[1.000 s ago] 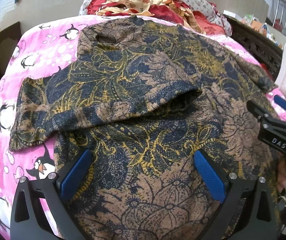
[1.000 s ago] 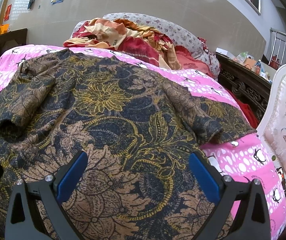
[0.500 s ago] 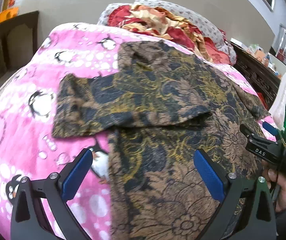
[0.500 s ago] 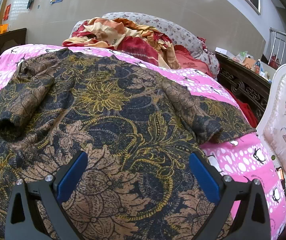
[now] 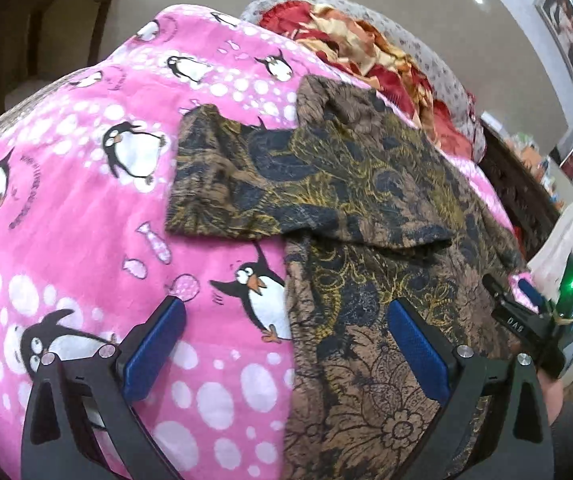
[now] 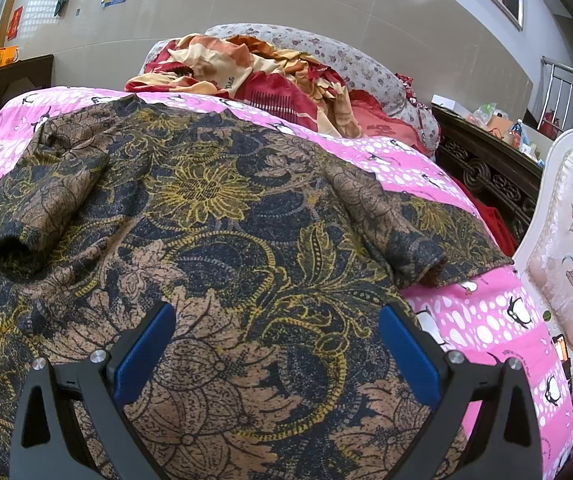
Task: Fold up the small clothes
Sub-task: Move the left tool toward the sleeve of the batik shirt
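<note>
A brown, navy and yellow floral shirt [image 5: 366, 208] [image 6: 222, 216] lies spread flat on a pink penguin blanket [image 5: 86, 208], collar away from me. Its left sleeve [image 5: 222, 184] sticks out over the blanket; its right sleeve [image 6: 414, 236] lies near the bed's right edge. My left gripper [image 5: 286, 344] is open above the shirt's lower left edge, one finger over the blanket, one over the cloth. My right gripper [image 6: 274, 344] is open over the shirt's lower middle, holding nothing. The right gripper [image 5: 526, 320] also shows at the far right of the left wrist view.
A heap of red and cream bedding [image 6: 254, 80] and a floral pillow [image 6: 358, 64] lie beyond the shirt. A dark carved headboard [image 6: 486, 172] with clutter and a white padded chair [image 6: 570, 252] stand at right. Dark wooden furniture [image 5: 46, 32] is at left.
My left gripper has swung left, from over the shirt's body to its left edge, so more pink blanket shows. The right gripper has stayed almost still.
</note>
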Demonstrator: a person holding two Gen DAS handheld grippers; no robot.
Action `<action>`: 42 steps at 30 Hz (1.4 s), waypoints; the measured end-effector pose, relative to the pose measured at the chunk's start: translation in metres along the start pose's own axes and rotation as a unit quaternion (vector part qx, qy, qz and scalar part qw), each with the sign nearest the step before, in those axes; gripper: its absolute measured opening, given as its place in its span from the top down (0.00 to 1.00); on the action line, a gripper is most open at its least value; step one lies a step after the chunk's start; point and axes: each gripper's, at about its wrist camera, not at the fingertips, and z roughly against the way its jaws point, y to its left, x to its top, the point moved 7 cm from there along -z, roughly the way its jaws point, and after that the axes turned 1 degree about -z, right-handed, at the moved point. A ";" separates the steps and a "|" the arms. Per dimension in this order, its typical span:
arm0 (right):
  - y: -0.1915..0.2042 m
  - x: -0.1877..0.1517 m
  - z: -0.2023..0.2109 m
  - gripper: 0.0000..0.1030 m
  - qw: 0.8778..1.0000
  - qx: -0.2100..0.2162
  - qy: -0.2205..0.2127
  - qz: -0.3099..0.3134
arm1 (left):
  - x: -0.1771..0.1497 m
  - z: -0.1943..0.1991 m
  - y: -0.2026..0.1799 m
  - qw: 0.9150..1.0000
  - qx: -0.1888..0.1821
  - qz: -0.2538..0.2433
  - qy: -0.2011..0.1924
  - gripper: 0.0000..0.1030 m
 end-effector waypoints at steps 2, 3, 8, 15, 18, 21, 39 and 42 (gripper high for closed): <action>0.000 0.000 0.000 0.00 1.000 0.000 0.000 0.000 | -0.001 -0.001 0.000 1.000 0.000 0.001 0.002 0.16; 0.000 0.000 0.000 0.00 1.000 0.000 0.001 0.001 | -0.002 -0.002 0.000 1.000 0.000 0.000 0.003 0.16; 0.001 0.000 0.000 0.00 1.000 0.000 0.001 0.000 | -0.004 -0.004 -0.001 1.000 0.002 -0.008 0.001 0.16; 0.000 0.000 0.000 0.00 1.000 0.000 0.000 0.000 | -0.005 -0.006 -0.003 1.000 0.009 -0.020 0.003 0.16; 0.000 0.000 0.000 0.00 1.000 0.000 0.000 0.000 | -0.004 -0.007 -0.003 1.000 0.007 -0.019 0.001 0.16; 0.000 0.000 0.000 0.00 1.000 0.000 0.001 0.000 | -0.005 -0.007 -0.003 1.000 0.011 -0.022 0.002 0.16; 0.000 -0.001 -0.001 0.00 1.000 -0.001 0.002 0.002 | 0.013 0.034 0.023 0.999 -0.036 0.028 -0.031 0.20; 0.000 0.000 -0.001 0.00 1.000 -0.001 0.001 0.001 | 0.015 0.037 0.028 0.998 -0.044 0.037 -0.035 0.20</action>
